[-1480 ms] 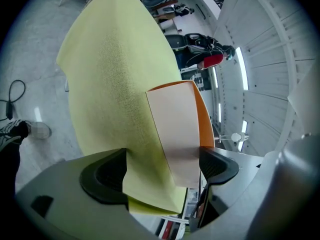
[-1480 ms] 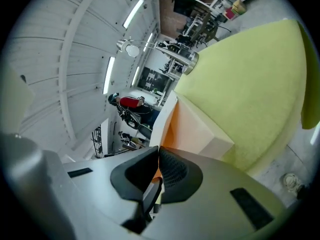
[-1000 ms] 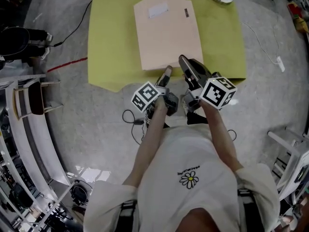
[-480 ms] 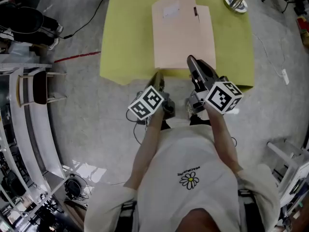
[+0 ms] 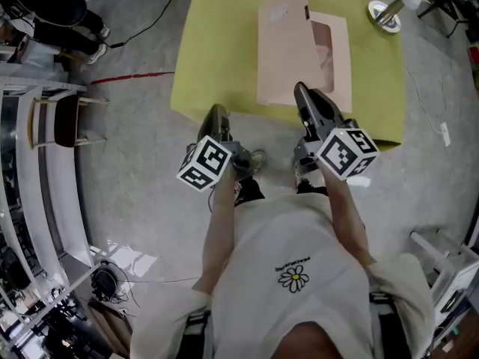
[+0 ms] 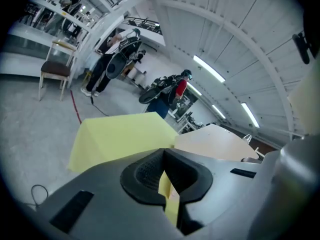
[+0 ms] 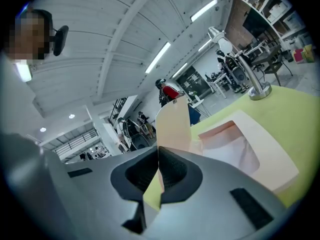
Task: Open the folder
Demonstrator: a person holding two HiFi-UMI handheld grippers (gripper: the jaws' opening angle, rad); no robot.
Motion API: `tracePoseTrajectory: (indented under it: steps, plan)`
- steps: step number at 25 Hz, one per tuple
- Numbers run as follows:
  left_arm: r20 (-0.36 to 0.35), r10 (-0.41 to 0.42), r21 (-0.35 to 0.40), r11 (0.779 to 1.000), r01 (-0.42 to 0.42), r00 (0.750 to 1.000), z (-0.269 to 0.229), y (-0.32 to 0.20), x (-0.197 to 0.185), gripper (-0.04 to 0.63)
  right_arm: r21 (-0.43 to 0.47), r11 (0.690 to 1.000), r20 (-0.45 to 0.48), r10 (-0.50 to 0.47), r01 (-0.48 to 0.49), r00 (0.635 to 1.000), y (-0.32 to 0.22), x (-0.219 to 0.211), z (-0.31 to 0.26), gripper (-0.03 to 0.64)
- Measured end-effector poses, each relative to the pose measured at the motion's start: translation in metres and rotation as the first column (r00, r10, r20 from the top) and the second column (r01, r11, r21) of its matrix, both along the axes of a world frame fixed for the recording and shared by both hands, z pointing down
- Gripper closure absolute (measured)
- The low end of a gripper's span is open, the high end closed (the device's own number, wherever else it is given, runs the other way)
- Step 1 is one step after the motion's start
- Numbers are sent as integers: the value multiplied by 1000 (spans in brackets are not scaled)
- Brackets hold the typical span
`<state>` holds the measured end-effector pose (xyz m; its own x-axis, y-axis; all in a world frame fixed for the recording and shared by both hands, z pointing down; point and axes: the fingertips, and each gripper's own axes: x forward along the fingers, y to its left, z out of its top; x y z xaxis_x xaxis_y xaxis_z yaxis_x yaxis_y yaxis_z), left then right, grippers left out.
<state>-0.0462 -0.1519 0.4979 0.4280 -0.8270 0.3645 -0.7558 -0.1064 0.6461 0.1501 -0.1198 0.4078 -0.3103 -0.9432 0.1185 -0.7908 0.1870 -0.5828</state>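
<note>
head view: lamp stand (image 5: 385, 13) beside folder (image 5: 283, 58)

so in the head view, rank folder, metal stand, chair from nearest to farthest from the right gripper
1. folder, held in the right gripper, straight ahead
2. metal stand, far right corner of the table
3. chair, far left, off the table

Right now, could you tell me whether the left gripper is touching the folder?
Apart. The head view shows the left gripper at the near edge of the yellow table, with a strip of bare tabletop between it and the folder.
</note>
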Motion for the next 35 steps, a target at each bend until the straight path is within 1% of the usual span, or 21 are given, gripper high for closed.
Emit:
tracePoseTrajectory:
  steps: [3, 5, 7, 10, 12, 15, 17, 19, 21, 23, 24, 26, 29, 31, 32, 34, 35]
  plan:
    - [8, -14, 42, 999, 14, 1000, -14, -5, -15, 581, 2, 1000, -40, -4, 4, 999, -6, -13, -4, 604]
    - [-2, -30, 57, 998, 30, 1000, -20, -9, -24, 581, 6, 1000, -80, -5, 6, 997, -13, -22, -6, 604]
    - [4, -42, 71, 997, 42, 999, -24, -11, -32, 581, 13, 1000, -129, -10, 12, 992, -19, -32, -8, 604]
    - [53, -50, 97, 994, 45, 997, -27, -11, -51, 581, 18, 1000, -203, -16, 20, 979, -25, -52, -9, 604]
    - [84, -55, 108, 993, 46, 995, -29, -15, -71, 581, 20, 1000, -251, -15, 20, 968, -32, -71, -8, 604]
    - [108, -55, 121, 992, 41, 993, -31, -31, -100, 581, 21, 1000, -320, -2, 10, 947, -46, -101, -8, 604]
    - [114, -42, 134, 991, 27, 993, -34, -46, -113, 581, 19, 1000, -365, 18, -12, 931, -55, -117, -6, 604]
    - [120, -30, 146, 989, 12, 992, -37, -59, -122, 581, 15, 999, -419, 40, -37, 907, -60, -128, -3, 604]
    - [136, -16, 166, 986, -7, 991, -47, -70, -128, 581, 15, 998, -481, 60, -60, 875, -66, -137, -2, 604]
    - [165, -4, 193, 981, -29, 986, -58, -80, -136, 581, 21, 997, -559, 77, -78, 826, -74, -147, -4, 604]
    - [179, -1, 203, 979, -36, 984, -61, -84, -141, 581, 27, 996, -607, 80, -80, 791, -79, -153, -4, 604]
    - [193, -1, 209, 977, -41, 981, -62, -90, -151, 581, 29, 997, -707, 69, -68, 704, -88, -168, -1, 604]
    - [190, -11, 200, 979, -27, 982, -58, -93, -165, 581, -6, 1000, -832, 3, -15, 555, -98, -195, 14, 604]
    - [190, -30, 195, 981, -8, 981, -56, -95, -176, 581, -45, 998, -887, -57, 38, 458, -106, -215, 29, 604]
    - [190, -41, 193, 981, 4, 981, -54, -96, -181, 581, -68, 996, -904, -89, 64, 417, -110, -224, 38, 604]
    - [189, -64, 185, 982, 29, 980, -49, -95, -192, 581, -119, 987, -924, -149, 107, 352, -116, -240, 58, 604]
    - [188, -76, 181, 983, 41, 979, -48, -94, -197, 581, -142, 982, -928, -176, 123, 329, -118, -245, 66, 604]
